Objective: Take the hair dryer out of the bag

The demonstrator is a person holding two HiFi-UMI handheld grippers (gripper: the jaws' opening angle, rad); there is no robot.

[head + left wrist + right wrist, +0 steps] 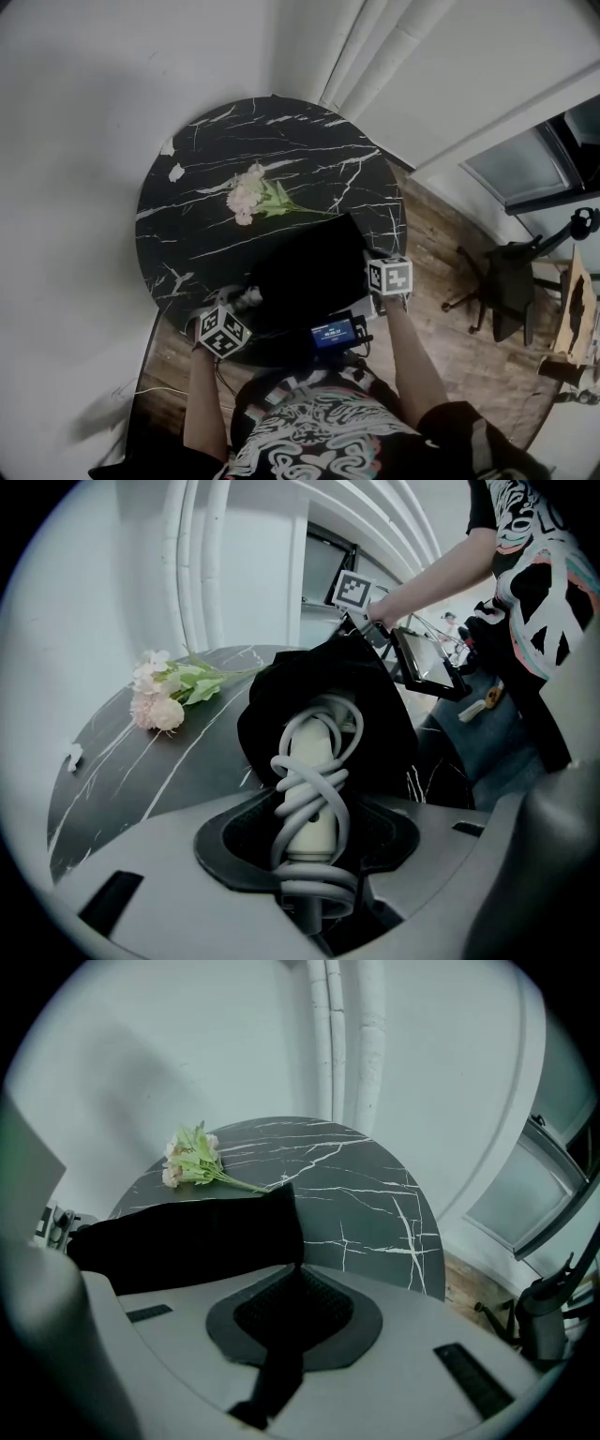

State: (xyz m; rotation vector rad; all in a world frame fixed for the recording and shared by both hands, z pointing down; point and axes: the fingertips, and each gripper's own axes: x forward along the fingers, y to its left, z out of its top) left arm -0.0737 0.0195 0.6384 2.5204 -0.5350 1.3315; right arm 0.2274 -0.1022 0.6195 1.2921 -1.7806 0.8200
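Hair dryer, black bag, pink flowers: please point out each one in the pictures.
hair dryer (306, 744), left gripper view, on the bare upper part of its pale handle.
black bag (178, 1237), right gripper view, on the middle of its fabric.
pink flowers (246, 197), head view, on the blooms.

Black short-sleeve tee (319, 433) w/ white/pink/teal swirl print; grey L tool (314, 846) & R tool (293, 1321), b&w marker cubes (223, 331)

The cord-wrapped hair dryer (314, 761) is gripped by the left tool (311, 855), its far end enclosed by the black bag (380, 700); flowers (161, 697) are seen on the counter (141, 766).
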